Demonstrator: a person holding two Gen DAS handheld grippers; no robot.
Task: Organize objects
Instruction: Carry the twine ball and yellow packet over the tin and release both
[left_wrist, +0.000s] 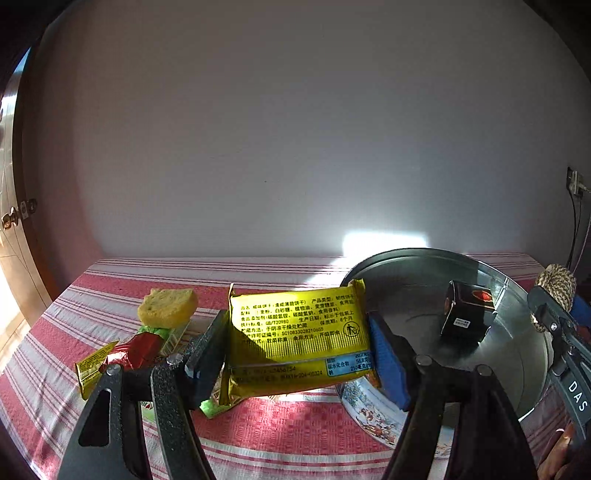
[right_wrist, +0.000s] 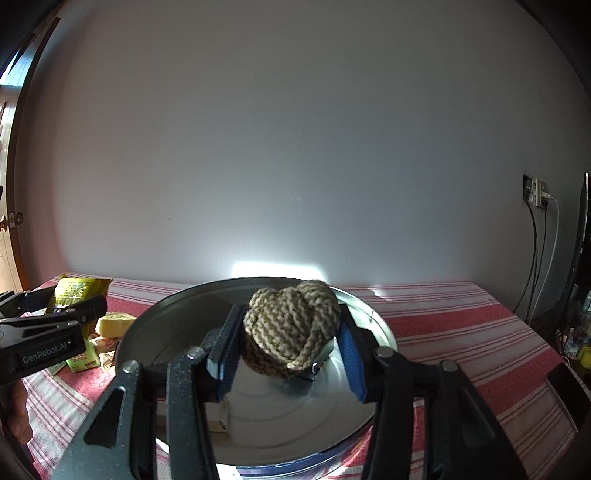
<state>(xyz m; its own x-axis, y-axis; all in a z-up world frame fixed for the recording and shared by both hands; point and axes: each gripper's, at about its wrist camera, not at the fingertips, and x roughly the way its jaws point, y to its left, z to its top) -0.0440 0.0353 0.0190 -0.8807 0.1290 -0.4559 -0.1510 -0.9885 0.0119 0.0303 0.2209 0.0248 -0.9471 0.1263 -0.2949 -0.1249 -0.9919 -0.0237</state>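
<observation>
Left gripper (left_wrist: 299, 350) pinched a yellow foil biscuit packet (left_wrist: 295, 332) by both ends, held above the red-and-white striped tablecloth (left_wrist: 280, 424), just beside the near-left rim of the round metal tin (left_wrist: 532, 369). Right gripper (right_wrist: 288, 339) clamped a braided tan rope knot (right_wrist: 291, 325) over the tin's open middle. Inside the tin, a small black box (left_wrist: 467, 314), apart from the walls. Left of the tin, a yellow sponge piece (left_wrist: 168, 306) and red and green wrappers (left_wrist: 140, 349); bare cloth toward the far edge and right.
</observation>
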